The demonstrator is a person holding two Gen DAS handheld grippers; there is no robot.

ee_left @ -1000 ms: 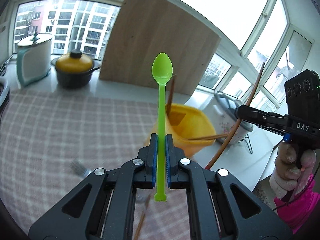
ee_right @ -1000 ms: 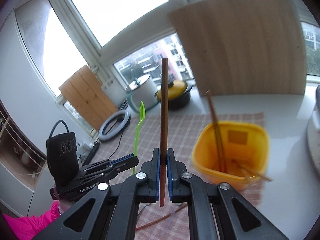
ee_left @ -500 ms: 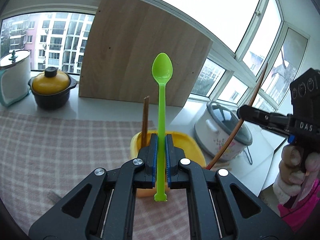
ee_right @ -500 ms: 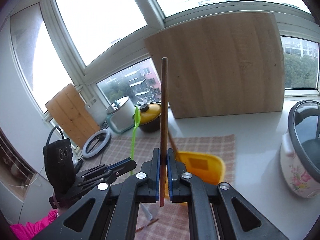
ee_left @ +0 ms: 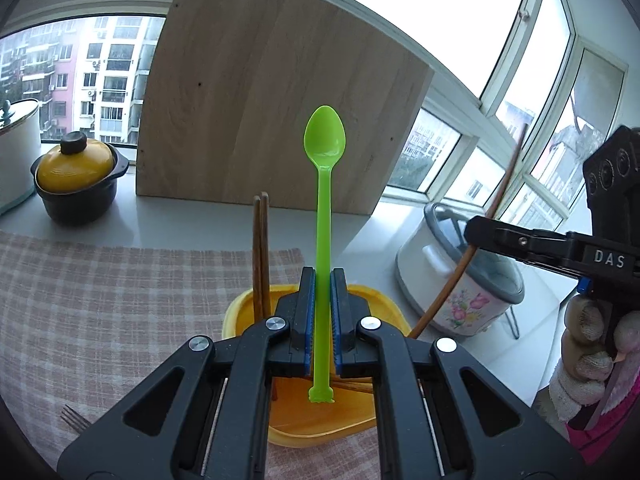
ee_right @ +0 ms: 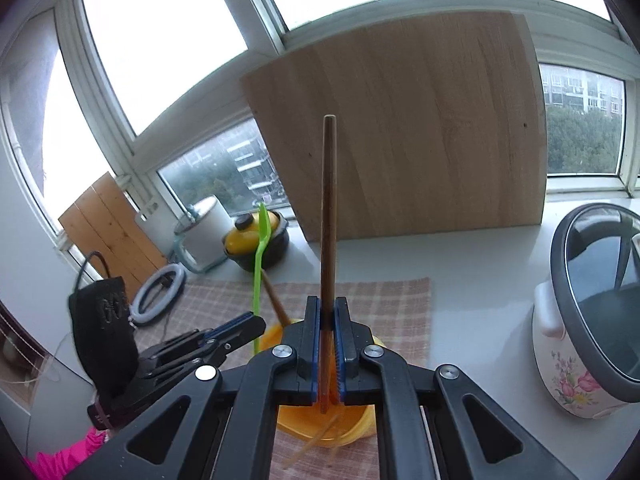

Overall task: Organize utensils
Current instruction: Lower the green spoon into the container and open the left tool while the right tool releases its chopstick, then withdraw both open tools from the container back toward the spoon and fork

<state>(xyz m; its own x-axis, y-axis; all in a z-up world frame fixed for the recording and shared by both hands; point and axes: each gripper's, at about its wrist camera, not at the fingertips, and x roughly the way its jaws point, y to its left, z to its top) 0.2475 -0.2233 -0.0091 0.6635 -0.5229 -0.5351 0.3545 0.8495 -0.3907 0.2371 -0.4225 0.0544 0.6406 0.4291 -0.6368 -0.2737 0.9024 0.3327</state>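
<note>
Window-side desk (ee_left: 192,216) carries a yellow bin (ee_left: 236,316); left tongs (ee_left: 322,312) clamp the green spoon (ee_left: 323,216) upright and right tongs (ee_right: 327,344) clamp a chopstick (ee_right: 328,216), both poised above it for vertical insertion.

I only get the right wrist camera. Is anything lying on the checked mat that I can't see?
Observer: Yes. The left wrist view shows a fork on the mat, near the picture's lower left edge.
Operator: How many sticks stand in the yellow bin?
Observer: Two chopsticks, upright and side by side.
Operator: Where's the bottom of the green spoon?
Observer: The left gripper is shut on its handle, and the handle's end lines up with the bin's opening in that view.
</note>
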